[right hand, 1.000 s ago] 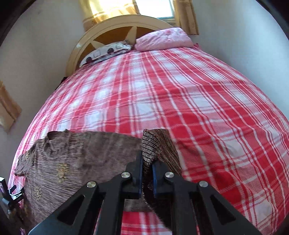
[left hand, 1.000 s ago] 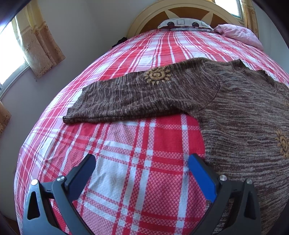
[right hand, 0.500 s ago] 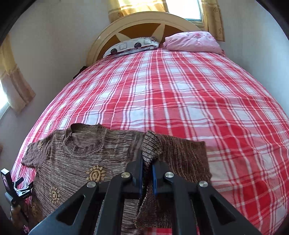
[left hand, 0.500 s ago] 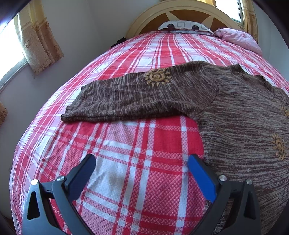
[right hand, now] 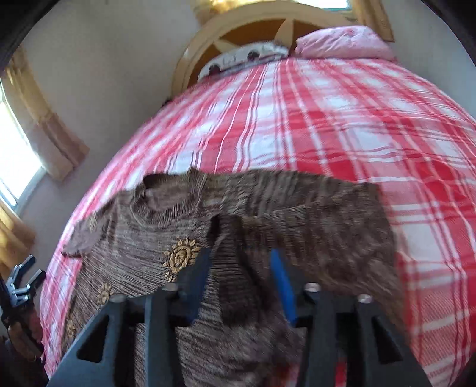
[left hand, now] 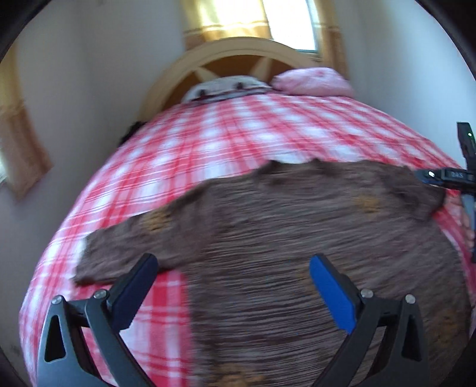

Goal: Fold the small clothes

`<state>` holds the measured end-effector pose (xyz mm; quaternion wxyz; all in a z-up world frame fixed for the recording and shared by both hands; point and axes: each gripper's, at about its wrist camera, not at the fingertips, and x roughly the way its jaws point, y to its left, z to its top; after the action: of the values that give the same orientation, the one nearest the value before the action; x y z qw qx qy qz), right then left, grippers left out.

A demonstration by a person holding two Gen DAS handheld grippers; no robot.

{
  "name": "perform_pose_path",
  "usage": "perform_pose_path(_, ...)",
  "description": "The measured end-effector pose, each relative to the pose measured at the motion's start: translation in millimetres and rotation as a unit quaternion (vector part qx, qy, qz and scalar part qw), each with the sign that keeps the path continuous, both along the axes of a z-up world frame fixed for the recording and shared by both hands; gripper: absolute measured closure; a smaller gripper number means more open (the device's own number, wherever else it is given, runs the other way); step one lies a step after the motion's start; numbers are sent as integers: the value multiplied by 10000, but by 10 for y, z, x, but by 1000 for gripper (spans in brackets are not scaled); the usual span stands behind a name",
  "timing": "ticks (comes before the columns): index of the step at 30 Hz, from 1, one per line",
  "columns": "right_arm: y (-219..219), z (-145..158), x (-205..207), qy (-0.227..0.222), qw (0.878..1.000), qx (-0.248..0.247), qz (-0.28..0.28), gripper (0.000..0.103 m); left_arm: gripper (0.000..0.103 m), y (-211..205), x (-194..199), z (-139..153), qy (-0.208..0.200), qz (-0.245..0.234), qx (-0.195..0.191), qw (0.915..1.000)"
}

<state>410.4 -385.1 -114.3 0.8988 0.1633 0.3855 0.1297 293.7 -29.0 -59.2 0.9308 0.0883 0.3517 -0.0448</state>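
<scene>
A brown knit sweater (left hand: 297, 226) with gold sun motifs lies face up on the red plaid bed (left hand: 226, 143). My left gripper (left hand: 235, 277) hangs open over its body with nothing between the fingers; this view is blurred. The left sleeve (left hand: 125, 247) stretches out to the left. My right gripper (right hand: 239, 262) is opening its jaws, and the right sleeve (right hand: 312, 226), folded in over the body, lies loose between and beyond the fingers. The sweater's collar (right hand: 166, 193) faces the headboard. Each gripper shows at the edge of the other's view: right gripper (left hand: 440, 175), left gripper (right hand: 23, 282).
A pink pillow (right hand: 342, 41) and a patterned pillow (right hand: 244, 56) lie against the yellow headboard (right hand: 238, 26). Curtained windows (right hand: 44, 125) are on the left wall and behind the bed. Bare plaid cover (right hand: 357, 119) spreads beyond the sweater.
The right gripper, earlier shut on the raised sleeve, has spread its jaws and the sleeve has dropped onto the sweater. The left gripper rose and swung right, from the bare cover to over the sweater's body.
</scene>
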Motion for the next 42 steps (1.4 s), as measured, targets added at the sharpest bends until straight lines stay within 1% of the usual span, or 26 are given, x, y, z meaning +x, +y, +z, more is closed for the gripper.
perform_pose_path(2,-249,43,-194,-292,9987,-34,-413,44,0,-398,97,-28,182,-412,-179,9988)
perform_pose_path(3,-389,41,-288,-397,9968,-65,-691,43,4,-581,148,-52,283,-606,-297,9973)
perform_pose_path(4,-495,29,-348,-451,9955,-33,-833,43,12,-792,206,-86,415,-825,-424,9948)
perform_pose_path(6,-708,-42,-491,-561,9919,145,-1131,43,19,-1129,300,-160,680,-1112,-635,9894)
perform_pose_path(7,-797,-55,-516,-588,9903,255,-1236,43,21,-1297,348,-208,856,-1246,-793,9853)
perform_pose_path(9,-916,-97,-595,-723,9869,580,-1319,43,22,-1594,477,-307,1131,-1356,-1041,9788)
perform_pose_path(10,-935,-129,-611,-755,9859,652,-1346,39,23,-1692,527,-336,1231,-1378,-1129,9763)
perform_pose_path(11,-953,-161,-614,-738,9854,674,-1375,34,25,-1799,577,-360,1313,-1383,-1243,9737)
perform_pose_path(12,-944,-215,-593,-678,9856,683,-1388,33,26,-1899,668,-398,1434,-1372,-1412,9699)
perform_pose_path(14,-974,-277,-566,-562,9857,691,-1431,33,26,-2038,825,-463,1610,-1315,-1543,9659)
perform_pose_path(15,-983,-278,-555,-535,9855,724,-1437,33,34,-2077,877,-499,1675,-1280,-1574,9648)
perform_pose_path(16,-989,-259,-573,-621,9848,767,-1429,33,43,-2125,953,-557,1755,-1216,-1617,9635)
perform_pose_path(17,-1001,-247,-609,-701,9841,771,-1441,33,46,-2148,1012,-615,1842,-1177,-1661,9616)
perform_pose_path(18,-1005,-233,-632,-772,9833,768,-1456,33,53,-2173,1070,-685,1994,-1176,-1796,9561)
perform_pose_path(19,-1003,-230,-637,-813,9830,768,-1454,33,54,-2199,1071,-708,1934,-1165,-1829,9569)
perform_pose_path(20,-1003,-231,-637,-826,9830,764,-1452,33,57,-2214,1072,-699,1819,-1194,-1850,9583)
perform_pose_path(21,-1003,-235,-631,-814,9830,762,-1457,33,78,-2235,1072,-698,1789,-1251,-1880,9576)
perform_pose_path(22,-1009,-244,-624,-792,9831,780,-1455,33,91,-2247,1084,-714,1873,-1292,-1919,9547)
perform_pose_path(23,-1019,-253,-625,-778,9828,810,-1467,33,91,-2244,1081,-704,1888,-1280,-1949,9539)
perform_pose_path(24,-1033,-255,-628,-783,9820,843,-1499,33,98,-2202,1056,-664,1842,-1285,-2024,9532)
perform_pose_path(25,-1049,-255,-638,-795,9811,873,-1535,33,98,-2189,1070,-644,1796,-1336,-2057,9527)
perform_pose_path(26,-1063,-257,-644,-801,9803,903,-1565,33,98,-2153,1039,-586,1706,-1390,-2042,9539)
perform_pose_path(29,-1071,-263,-640,-791,9798,906,-1601,33,98,-2021,985,-417,1469,-1432,-1904,9600)
perform_pose_path(35,-1055,-262,-639,-777,9812,832,-1559,33,98,-1606,1071,-161,1200,-1205,-1788,9691)
perform_pose_path(42,-1034,-263,-638,-727,9817,826,-1555,33,98,-1286,1237,-165,1120,-952,-1629,9756)
